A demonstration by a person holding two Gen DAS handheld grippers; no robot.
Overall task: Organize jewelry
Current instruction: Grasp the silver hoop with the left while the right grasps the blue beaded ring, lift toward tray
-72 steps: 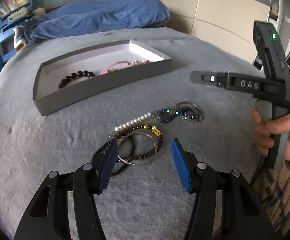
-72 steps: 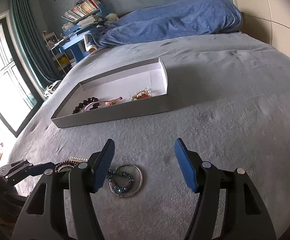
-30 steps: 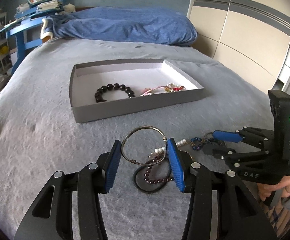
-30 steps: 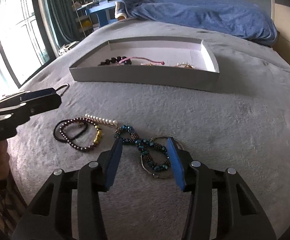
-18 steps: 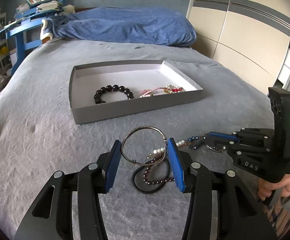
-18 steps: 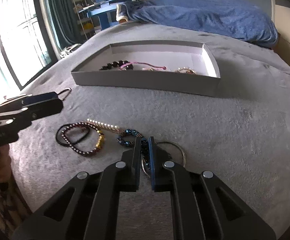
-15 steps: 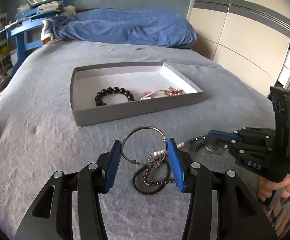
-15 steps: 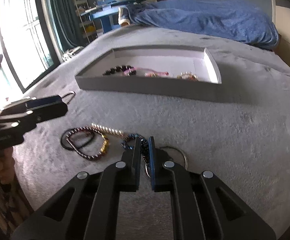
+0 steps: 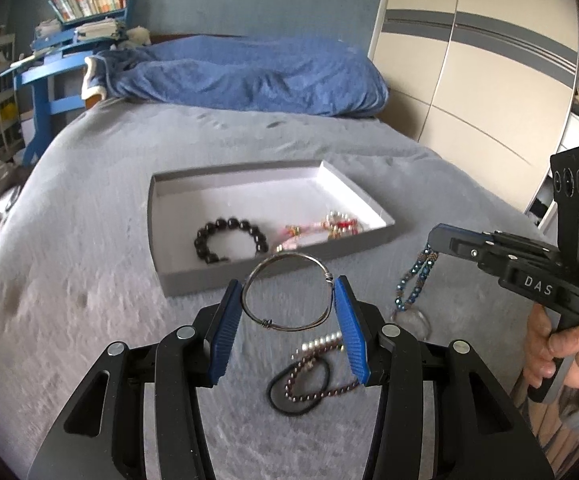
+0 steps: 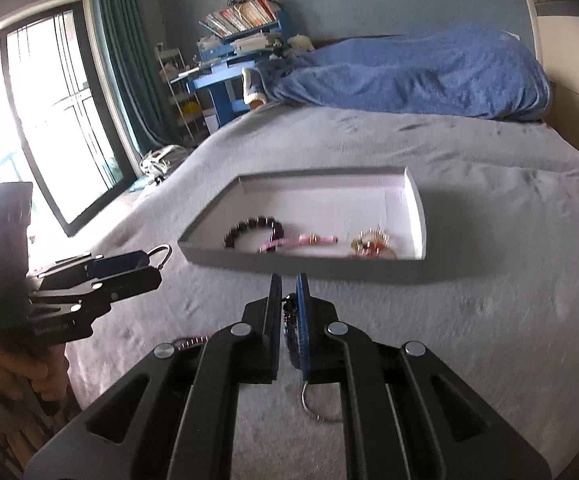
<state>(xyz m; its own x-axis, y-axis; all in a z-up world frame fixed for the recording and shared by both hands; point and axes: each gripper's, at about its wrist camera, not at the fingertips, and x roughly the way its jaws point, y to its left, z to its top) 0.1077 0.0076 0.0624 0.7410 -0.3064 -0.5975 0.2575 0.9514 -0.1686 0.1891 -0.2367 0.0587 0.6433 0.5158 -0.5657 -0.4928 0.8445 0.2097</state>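
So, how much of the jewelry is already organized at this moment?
Done: a black bead bracelet and pink and gold pieces lie in the gray tray. In hand: the left gripper holds a wire bangle; the right gripper holds a blue beaded strand. Left: pearls, dark beads and a black band on the bed.

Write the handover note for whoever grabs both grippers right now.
Left gripper: shut on the thin silver wire bangle, held in the air short of the grey shallow tray.
Right gripper: shut on the dark blue beaded strand, which hangs from it.
Done: black bead bracelet, pink cord bracelet and gold-red charm piece lie in the tray.
Left: drop both held pieces in the tray, then fetch the pearl strand, maroon bead bracelet and black elastic loop from the grey bedspread.
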